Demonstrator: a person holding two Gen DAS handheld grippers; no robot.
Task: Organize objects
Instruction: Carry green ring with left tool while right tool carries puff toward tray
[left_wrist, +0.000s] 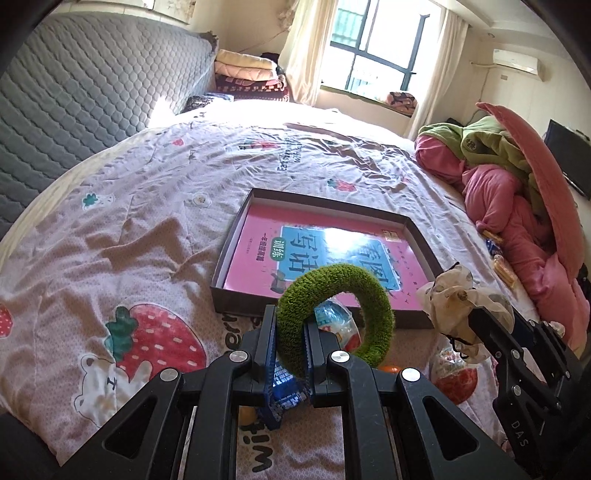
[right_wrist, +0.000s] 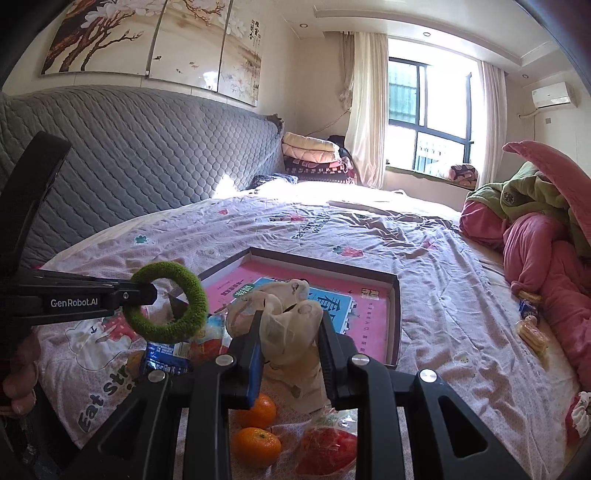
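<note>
My left gripper (left_wrist: 290, 334) is shut on a fuzzy green ring scrunchie (left_wrist: 373, 295), held up just in front of the shallow dark box (left_wrist: 236, 258) that has a pink book (left_wrist: 258, 258) lying in it. In the right wrist view the same left gripper (right_wrist: 142, 295) comes in from the left with the green scrunchie (right_wrist: 168, 328). My right gripper (right_wrist: 291, 341) is shut on a cream fabric scrunchie (right_wrist: 288, 317), also near the front edge of the box (right_wrist: 397, 317). From the left wrist view the cream scrunchie (left_wrist: 450, 299) hangs at the right.
On the bedsheet below the grippers lie two tangerines (right_wrist: 256, 443), red wrapped snack packs (right_wrist: 325, 448) and a blue packet (right_wrist: 166, 354). Pink and green bedding (right_wrist: 535, 236) is piled at the right, with biscuit packs (right_wrist: 530, 330) beside it. A grey quilted headboard (right_wrist: 147, 155) stands behind.
</note>
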